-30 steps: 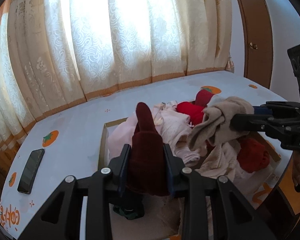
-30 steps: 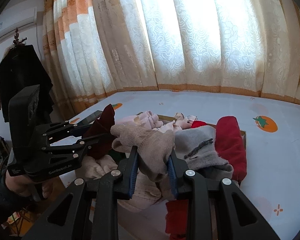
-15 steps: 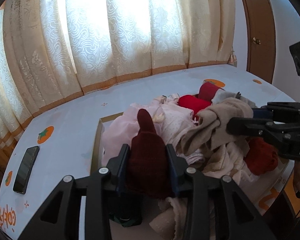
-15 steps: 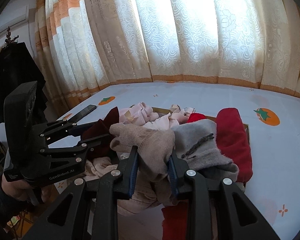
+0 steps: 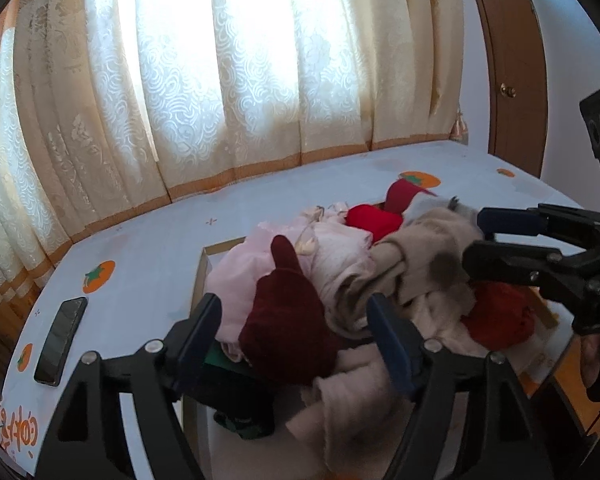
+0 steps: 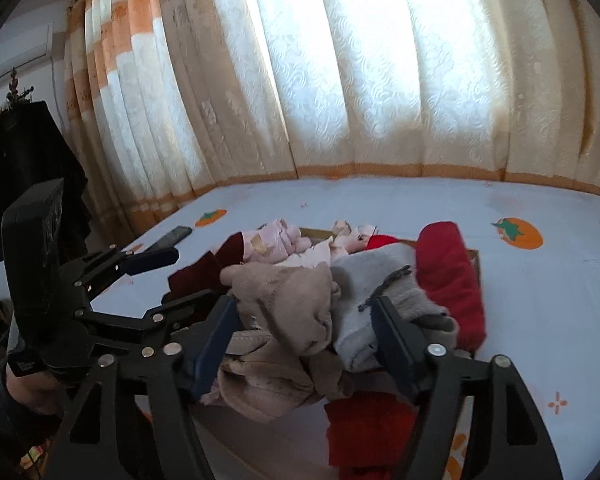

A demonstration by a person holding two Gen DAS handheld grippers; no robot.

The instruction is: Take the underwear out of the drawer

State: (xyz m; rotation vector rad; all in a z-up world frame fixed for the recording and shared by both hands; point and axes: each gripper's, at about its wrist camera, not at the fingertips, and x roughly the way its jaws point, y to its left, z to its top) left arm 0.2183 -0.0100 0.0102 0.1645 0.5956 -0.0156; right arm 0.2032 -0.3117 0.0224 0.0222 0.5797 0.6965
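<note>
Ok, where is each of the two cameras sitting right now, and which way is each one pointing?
Left wrist: rides the left gripper, looks down over the drawer to the curtain; jaws opening around the maroon garment; right gripper at right.
Right wrist: rides the right gripper, jaws opening around the beige garment; left gripper and the hand holding it at left.
Shared: clothes pile, phone, curtain.

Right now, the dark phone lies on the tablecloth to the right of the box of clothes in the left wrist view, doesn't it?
Not quite: the phone lies on the tablecloth to the left of the box, not the right. The left wrist view shows it near the table's left edge.
</note>
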